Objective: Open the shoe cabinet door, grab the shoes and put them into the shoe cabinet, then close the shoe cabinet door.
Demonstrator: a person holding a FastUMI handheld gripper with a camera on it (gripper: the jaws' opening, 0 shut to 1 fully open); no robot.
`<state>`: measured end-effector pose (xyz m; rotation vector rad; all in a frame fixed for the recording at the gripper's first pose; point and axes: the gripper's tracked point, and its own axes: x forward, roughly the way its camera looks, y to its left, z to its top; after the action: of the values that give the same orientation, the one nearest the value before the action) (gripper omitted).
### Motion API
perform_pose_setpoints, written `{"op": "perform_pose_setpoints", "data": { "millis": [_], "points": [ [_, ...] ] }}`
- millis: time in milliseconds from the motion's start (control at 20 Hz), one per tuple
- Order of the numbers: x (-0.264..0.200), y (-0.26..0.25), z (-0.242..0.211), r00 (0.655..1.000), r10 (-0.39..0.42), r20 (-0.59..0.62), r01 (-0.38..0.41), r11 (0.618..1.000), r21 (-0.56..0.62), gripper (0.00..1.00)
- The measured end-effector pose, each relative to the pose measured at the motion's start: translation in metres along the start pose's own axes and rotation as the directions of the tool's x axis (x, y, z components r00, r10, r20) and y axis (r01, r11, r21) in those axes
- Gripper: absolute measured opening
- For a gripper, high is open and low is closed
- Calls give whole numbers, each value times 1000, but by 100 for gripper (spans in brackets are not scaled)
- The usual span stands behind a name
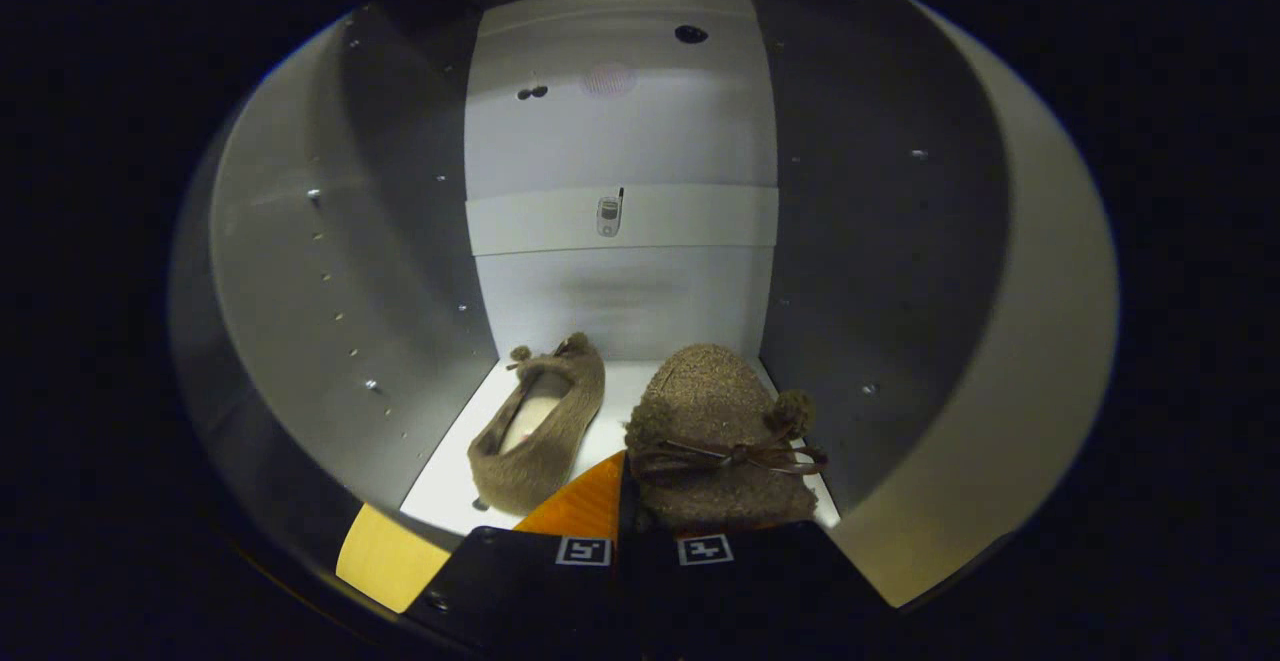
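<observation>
inside, tongs (pixel 630 526) clamping shoe (pixel 715 441)

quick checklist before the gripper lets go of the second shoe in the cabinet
1. Cabinet door open: ok, the gripper looks straight into the shoe cabinet.
2. First shoe inside: ok, the left shoe lies on the cabinet floor by the left wall.
3. Second shoe inside: ok, the right shoe is past the front edge, by the right wall.
4. Second shoe resting on the floor: cannot tell, its sole is hidden.
5. Gripper hold on the right shoe: cannot tell, the fingers sit close together at its heel, contact hidden.
6. Shoes apart: ok, a gap of floor shows between them.
</observation>
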<state>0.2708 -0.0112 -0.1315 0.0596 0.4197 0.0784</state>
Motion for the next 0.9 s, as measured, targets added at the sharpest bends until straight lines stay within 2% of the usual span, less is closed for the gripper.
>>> {"op": "perform_pose_setpoints", "data": {
  "millis": [400,700,850,900],
  "points": [
    [97,-12,3,998,-43,-48,42,998,-38,9],
    [127,-10,-15,994,-67,-84,61,996,-72,10],
    [131,-7,-19,992,-72,-99,67,997,-47,11],
    [130,-8,-19,992,-74,-104,70,997,-39,14]
  ]
}}
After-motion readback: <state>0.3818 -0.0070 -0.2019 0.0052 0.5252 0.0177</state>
